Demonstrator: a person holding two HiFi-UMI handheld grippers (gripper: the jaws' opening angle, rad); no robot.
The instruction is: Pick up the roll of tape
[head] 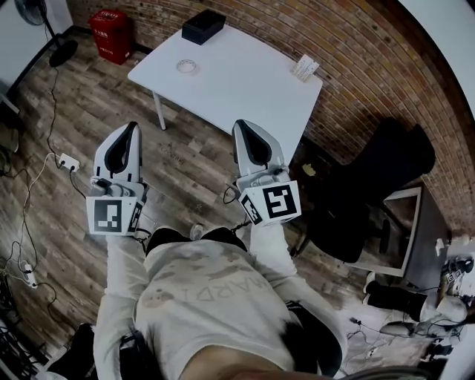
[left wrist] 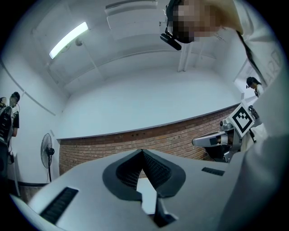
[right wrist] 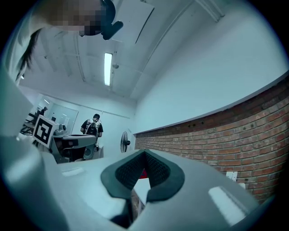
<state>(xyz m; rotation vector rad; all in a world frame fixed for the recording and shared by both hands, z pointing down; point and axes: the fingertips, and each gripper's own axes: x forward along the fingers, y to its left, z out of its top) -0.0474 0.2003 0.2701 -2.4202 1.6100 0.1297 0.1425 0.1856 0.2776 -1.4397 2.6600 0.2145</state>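
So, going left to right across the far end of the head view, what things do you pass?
fan → red bin → tape → white pack

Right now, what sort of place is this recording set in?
Probably an office or lab workroom: a white rectangular table near a red brick wall, a black office chair beside it, and cables with a white power strip on the wood-plank floor.
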